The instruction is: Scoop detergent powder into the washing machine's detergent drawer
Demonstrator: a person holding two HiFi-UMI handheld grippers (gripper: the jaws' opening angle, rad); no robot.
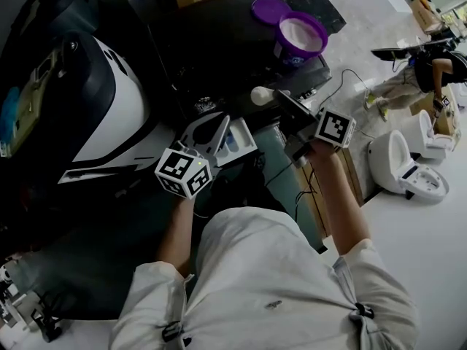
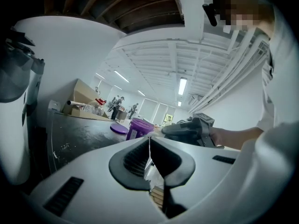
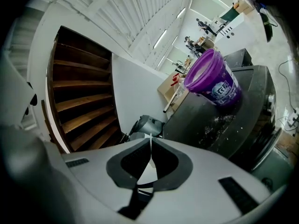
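The right claw (image 1: 279, 99) is clamped on a heaped scoop (image 1: 260, 95), between the purple tub (image 1: 300, 36) and the open detergent drawer (image 1: 237, 143). The left claw (image 1: 219, 128) sits pinched shut at the drawer. Best carry the scoop level, then tip it slowly over the compartment.

Two tools (image 1: 217, 131) (image 1: 279, 99), one tub (image 1: 290, 55), one scoop (image 1: 260, 95).

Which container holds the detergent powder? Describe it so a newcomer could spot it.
On the dark washing machine top, at its far right corner, stands a purple tub. It is open and filled with white powder, unlike the flat purple lid lying beside it.
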